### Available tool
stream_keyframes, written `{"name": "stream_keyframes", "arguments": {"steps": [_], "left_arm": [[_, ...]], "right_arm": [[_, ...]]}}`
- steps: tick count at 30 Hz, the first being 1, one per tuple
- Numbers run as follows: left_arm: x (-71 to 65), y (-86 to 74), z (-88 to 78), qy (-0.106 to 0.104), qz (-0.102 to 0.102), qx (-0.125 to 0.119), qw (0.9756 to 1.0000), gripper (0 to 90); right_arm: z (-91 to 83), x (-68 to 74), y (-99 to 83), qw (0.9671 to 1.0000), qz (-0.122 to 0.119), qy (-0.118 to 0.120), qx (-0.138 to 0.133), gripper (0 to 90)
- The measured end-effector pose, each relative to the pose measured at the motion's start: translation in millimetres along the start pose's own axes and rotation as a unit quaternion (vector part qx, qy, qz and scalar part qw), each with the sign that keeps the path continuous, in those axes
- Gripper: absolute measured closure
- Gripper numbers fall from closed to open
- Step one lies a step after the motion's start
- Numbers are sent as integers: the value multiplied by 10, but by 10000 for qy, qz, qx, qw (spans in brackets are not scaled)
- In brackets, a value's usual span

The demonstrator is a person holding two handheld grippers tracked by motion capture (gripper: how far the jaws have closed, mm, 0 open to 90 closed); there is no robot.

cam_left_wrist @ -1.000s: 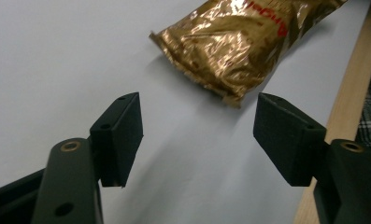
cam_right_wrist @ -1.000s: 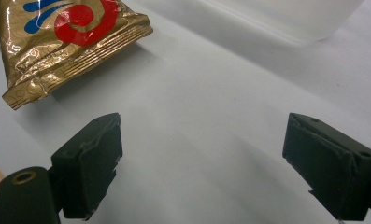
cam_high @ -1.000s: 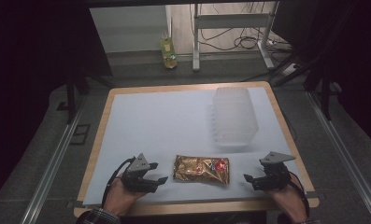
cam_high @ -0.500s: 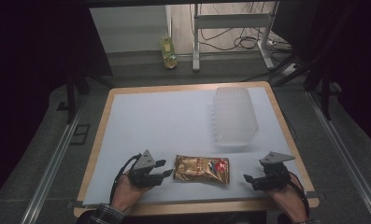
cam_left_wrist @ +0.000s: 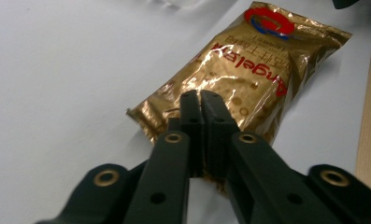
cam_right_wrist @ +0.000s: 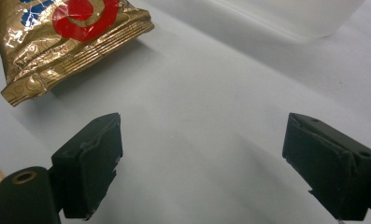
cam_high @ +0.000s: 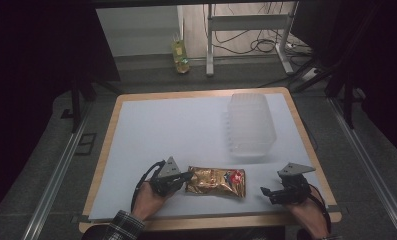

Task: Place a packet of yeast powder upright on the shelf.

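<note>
A gold foil snack packet [cam_high: 216, 181] with a red and blue logo lies flat near the table's front edge. My left gripper [cam_high: 186, 177] meets its left end. In the left gripper view the jaws of the left gripper [cam_left_wrist: 200, 100] stand pressed together over the near edge of the packet [cam_left_wrist: 248, 60], pinching it. My right gripper [cam_high: 266, 192] rests to the right of the packet, a short gap away. Its jaws stand wide apart in the right gripper view, where the right gripper [cam_right_wrist: 204, 140] holds nothing and the packet's sealed end [cam_right_wrist: 66, 37] lies at upper left.
A clear plastic container [cam_high: 251, 125] lies on the white mat [cam_high: 176, 130] at the back right, beyond the packet; its edge [cam_right_wrist: 276, 14] appears in the right gripper view. The wooden table edge [cam_high: 211, 220] runs just behind both hands. A yellow bottle [cam_high: 181, 55] stands on the floor beyond.
My left gripper has moved right, up to the packet's left end, and its jaws now sit together on that edge. The right gripper has stayed put.
</note>
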State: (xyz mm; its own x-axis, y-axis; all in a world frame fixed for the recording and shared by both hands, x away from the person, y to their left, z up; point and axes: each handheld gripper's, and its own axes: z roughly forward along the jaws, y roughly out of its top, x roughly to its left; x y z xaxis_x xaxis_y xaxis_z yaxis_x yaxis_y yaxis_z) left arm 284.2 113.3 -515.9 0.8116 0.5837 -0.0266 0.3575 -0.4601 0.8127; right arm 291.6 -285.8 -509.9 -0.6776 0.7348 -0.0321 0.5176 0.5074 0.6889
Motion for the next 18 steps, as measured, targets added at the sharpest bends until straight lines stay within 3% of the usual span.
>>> {"name": "stream_keyframes", "arguments": {"steps": [7, 16, 18], "left_arm": [[-39, 48, 106, -107, 102, -9, 9999, 895], [-75, 23, 255, 34, 275, 213, 9994, 895], [-97, 1, 260, 139, 404, 213, 9989, 897]], "right_arm": [[3, 1, -1, 10000, -12, -14, 25, 123], [8, 27, 5, 9999, -78, -35, 72, 123], [15, 45, 11, 9999, -111, 24, 81, 123]]}}
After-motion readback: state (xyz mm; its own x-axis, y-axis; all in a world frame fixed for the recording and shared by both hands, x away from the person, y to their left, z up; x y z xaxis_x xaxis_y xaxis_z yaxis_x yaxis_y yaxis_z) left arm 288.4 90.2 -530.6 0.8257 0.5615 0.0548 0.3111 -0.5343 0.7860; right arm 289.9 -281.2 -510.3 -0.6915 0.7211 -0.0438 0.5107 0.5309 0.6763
